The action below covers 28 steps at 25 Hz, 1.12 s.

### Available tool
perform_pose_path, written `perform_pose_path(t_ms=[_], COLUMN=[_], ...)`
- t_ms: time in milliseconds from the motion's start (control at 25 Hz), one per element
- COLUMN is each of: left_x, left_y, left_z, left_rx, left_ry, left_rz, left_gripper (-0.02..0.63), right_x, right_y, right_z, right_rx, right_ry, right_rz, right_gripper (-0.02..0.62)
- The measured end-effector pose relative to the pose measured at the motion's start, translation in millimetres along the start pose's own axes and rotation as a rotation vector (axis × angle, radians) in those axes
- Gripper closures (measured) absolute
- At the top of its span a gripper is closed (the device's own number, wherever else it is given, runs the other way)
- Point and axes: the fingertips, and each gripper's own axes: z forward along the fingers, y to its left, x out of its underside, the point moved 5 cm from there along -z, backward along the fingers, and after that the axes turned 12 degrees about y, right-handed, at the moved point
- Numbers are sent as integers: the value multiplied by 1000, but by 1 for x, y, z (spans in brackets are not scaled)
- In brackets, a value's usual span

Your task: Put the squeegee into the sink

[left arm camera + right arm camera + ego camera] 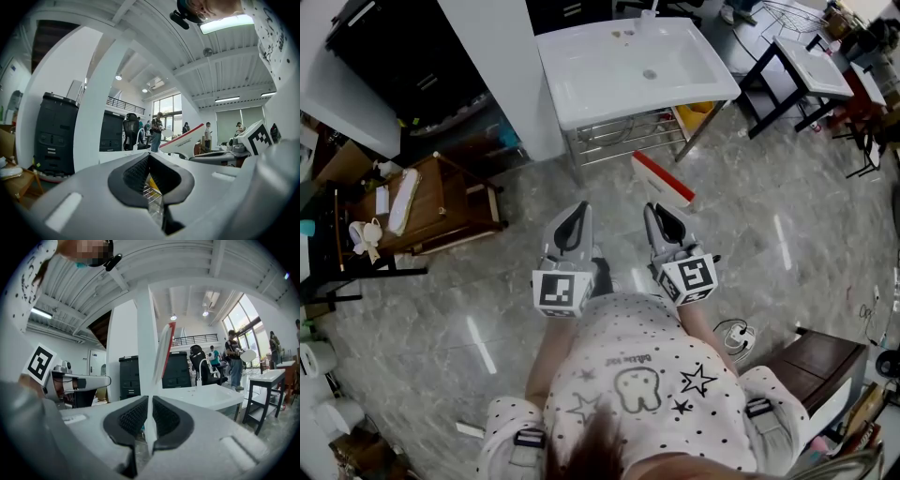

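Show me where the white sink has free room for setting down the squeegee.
The white rectangular ceramic sink is bare inside, around the round metal drain, up to its rims. Its back rim carries the white faucet. The brown wooden table to the left is crowded with small items.

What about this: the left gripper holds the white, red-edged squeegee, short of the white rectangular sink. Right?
No. The right gripper holds the white, red-edged squeegee, short of the white rectangular sink; the right gripper view shows its jaws shut on it. The left gripper is shut and empty.
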Motion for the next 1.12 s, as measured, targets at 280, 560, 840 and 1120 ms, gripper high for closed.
perform_pose_path(t_ms=[280, 560, 840, 1120], left_x=[-28, -33, -33, -30], left_y=[32, 57, 81, 85], left_z=[36, 72, 88, 94], left_rx=[63, 107, 110, 86], left_ry=[-18, -14, 12, 26], left_rz=[9, 23, 19, 6], left_gripper=[611, 611, 611, 611], right_x=[-31, -36, -38, -40], right_y=[-5, -18, -19, -28], right_z=[41, 80, 104, 114], right_rx=[37, 72, 83, 68], right_ry=[-9, -5, 8, 22], right_rz=[-24, 1, 20, 18], right_gripper=[572, 572, 572, 572])
